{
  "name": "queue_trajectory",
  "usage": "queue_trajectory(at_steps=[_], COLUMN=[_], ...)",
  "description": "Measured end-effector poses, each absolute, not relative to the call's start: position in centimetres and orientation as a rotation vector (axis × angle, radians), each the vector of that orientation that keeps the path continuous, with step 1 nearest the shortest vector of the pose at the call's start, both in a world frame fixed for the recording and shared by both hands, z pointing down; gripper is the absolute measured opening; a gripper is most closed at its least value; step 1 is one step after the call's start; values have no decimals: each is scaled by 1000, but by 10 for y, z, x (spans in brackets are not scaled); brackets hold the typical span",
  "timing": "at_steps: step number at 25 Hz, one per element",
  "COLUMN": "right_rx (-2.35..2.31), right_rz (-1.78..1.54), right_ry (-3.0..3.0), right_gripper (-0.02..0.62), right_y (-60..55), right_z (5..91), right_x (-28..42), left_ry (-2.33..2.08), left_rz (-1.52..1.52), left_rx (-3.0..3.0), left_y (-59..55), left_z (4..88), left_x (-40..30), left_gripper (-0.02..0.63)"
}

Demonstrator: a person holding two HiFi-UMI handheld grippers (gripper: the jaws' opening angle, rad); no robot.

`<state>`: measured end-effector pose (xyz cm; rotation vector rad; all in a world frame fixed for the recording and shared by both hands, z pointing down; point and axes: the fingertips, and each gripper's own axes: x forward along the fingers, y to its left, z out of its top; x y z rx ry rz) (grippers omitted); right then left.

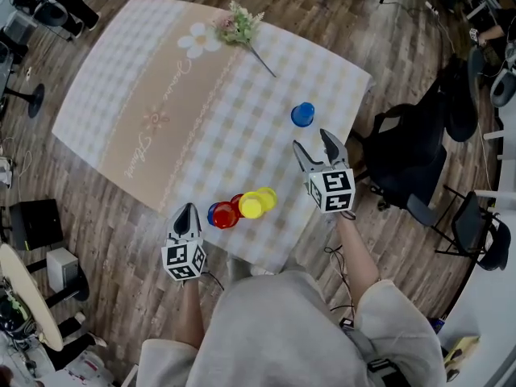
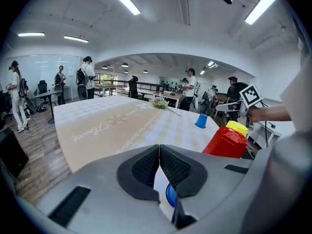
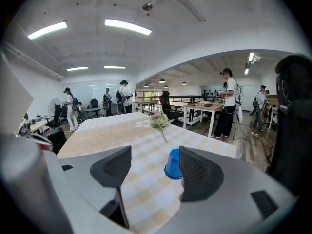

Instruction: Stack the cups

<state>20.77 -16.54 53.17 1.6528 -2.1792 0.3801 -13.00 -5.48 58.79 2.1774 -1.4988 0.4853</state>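
Note:
An upside-down blue cup (image 1: 302, 114) stands alone on the checked tablecloth (image 1: 161, 95) toward the right edge. My right gripper (image 1: 313, 140) hovers just short of it, open and empty; in the right gripper view this blue cup (image 3: 173, 164) shows ahead between the jaws (image 3: 155, 155). Near the front edge is a cluster: a blue cup (image 1: 214, 213), a red cup (image 1: 226, 215) and two yellow cups (image 1: 251, 205). My left gripper (image 1: 187, 211) is shut and empty, just left of the cluster. In the left gripper view the red cup (image 2: 226, 142) and a yellow cup (image 2: 237, 127) stand at the right.
An artificial flower sprig (image 1: 239, 27) lies at the table's far side. A black office chair (image 1: 407, 160) stands close to the right of the table. Several people and desks (image 3: 204, 106) fill the room behind.

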Motion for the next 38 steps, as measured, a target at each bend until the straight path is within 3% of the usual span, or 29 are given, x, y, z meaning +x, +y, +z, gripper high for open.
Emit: queue_trajectory(at_steps=[28, 38], right_rx=[1607, 1615], right_rz=[554, 579], right_ry=[-2015, -2012], right_gripper=[296, 241], right_y=[-246, -256], right_z=[636, 645], right_x=[251, 254], left_ry=[-1510, -1518], left_rz=[542, 552], left_rx=[2113, 2109], left_y=[-46, -47], left_z=[600, 599], left_x=[-141, -143], left_gripper=[14, 14])
